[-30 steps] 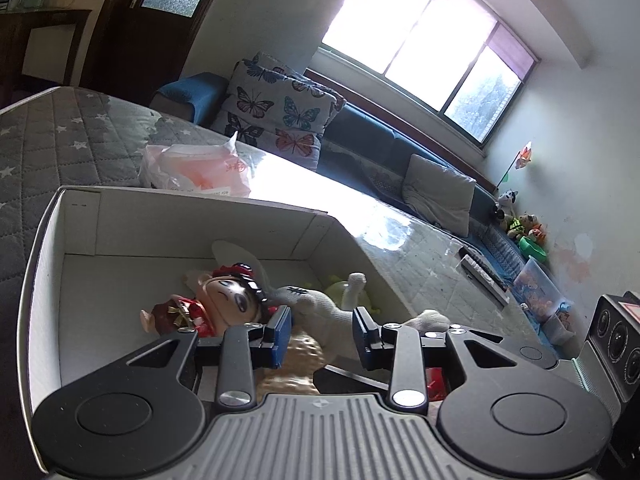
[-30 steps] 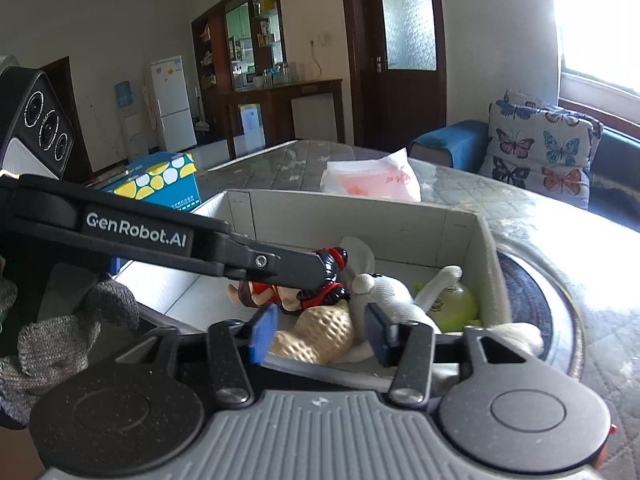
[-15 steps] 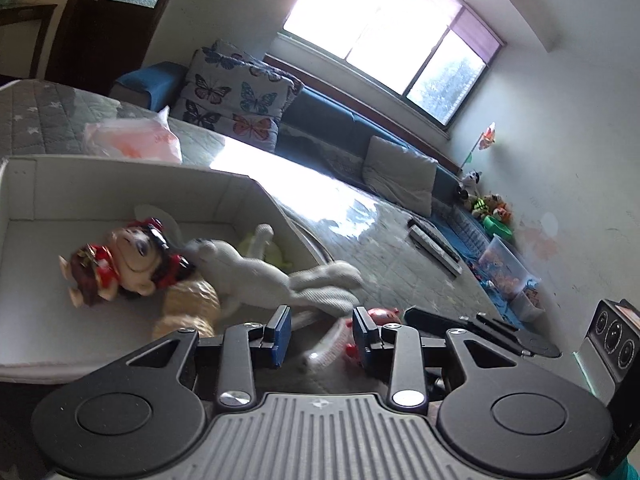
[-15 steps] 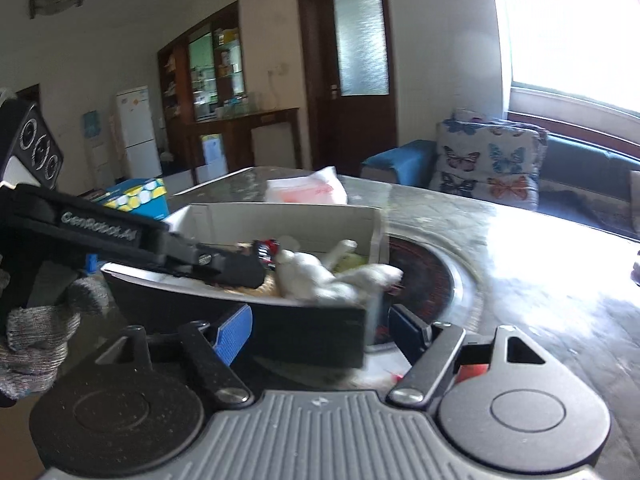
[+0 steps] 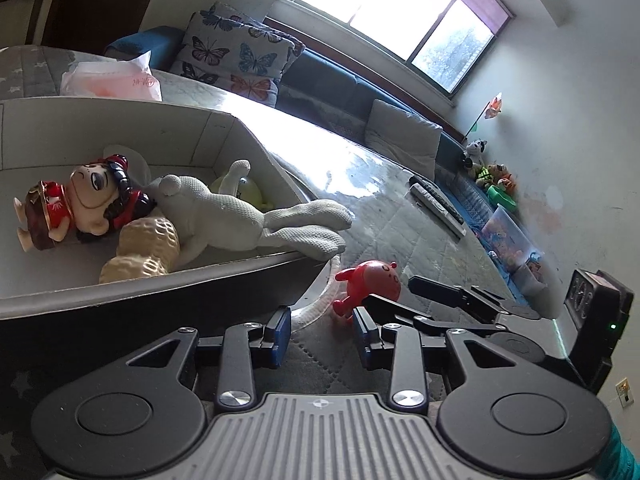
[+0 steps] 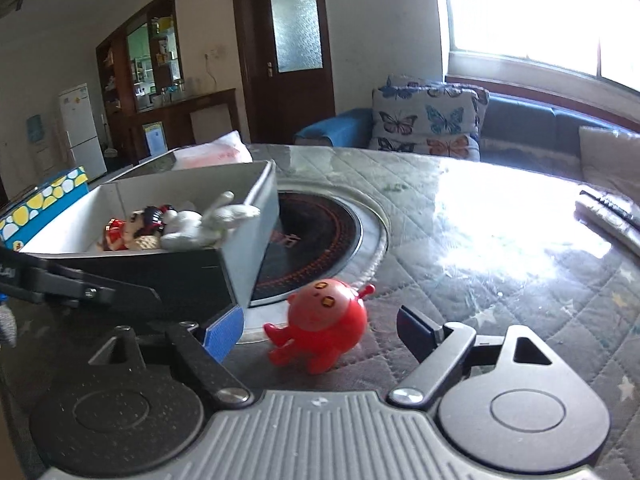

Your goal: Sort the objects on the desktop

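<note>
A red round toy figure stands on the quilted table just right of the cardboard box; it also shows in the left wrist view. My right gripper is wide open, its fingers either side of the red toy. My left gripper is open and empty, low in front of the box's near wall. In the box lie a white plush rabbit, a big-headed doll in red, a peanut toy and a green toy.
A round black hob is set in the table beside the box. A pink plastic bag lies behind the box, remote controls at the far right. A blue patterned carton stands left. A sofa with cushions runs behind.
Both grippers have pulled back out of the box and dropped to table level to its right. The right gripper has opened wider around the red toy, which has come into view.
</note>
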Motion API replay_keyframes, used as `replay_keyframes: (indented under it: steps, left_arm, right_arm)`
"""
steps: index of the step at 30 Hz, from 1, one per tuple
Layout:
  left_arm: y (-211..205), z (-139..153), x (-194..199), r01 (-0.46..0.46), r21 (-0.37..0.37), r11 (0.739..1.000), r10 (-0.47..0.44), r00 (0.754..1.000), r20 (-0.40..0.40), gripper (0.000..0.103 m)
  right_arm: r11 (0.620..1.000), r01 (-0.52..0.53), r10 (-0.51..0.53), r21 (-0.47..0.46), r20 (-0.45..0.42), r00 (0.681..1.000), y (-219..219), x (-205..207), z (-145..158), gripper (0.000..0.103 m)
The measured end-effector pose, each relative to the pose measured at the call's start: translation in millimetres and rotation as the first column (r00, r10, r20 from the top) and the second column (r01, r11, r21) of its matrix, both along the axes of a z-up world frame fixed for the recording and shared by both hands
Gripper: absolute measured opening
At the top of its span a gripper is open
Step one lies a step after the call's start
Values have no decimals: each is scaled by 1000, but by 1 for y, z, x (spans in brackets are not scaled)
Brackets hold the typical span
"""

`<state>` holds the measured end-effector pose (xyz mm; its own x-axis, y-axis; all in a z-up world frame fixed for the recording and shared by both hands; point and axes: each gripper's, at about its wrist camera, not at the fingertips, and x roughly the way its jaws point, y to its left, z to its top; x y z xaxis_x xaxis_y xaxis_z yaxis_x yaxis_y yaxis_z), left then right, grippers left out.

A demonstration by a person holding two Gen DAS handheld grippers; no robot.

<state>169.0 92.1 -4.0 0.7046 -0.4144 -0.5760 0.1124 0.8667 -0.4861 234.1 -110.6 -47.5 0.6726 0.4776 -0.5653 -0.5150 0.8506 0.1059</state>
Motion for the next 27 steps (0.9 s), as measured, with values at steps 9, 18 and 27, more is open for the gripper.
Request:
replay_keyframes:
  steps: [9, 18, 27]
  left_arm:
    - [-4, -4, 4, 2, 2, 1000, -2, 1000, -18, 36]
    - [-7, -2, 2, 35, -12, 999, -35, 999, -14, 36]
    - [-17, -2, 1, 109, 0, 994, -109, 994, -12, 37]
  right_arm:
    - [998, 1, 4, 59, -84, 996, -3, 11, -18, 51]
    - [993, -98, 106, 70, -118, 987, -1, -20, -15, 48]
    - [982, -179, 185, 69, -107, 977, 6, -49, -9, 49]
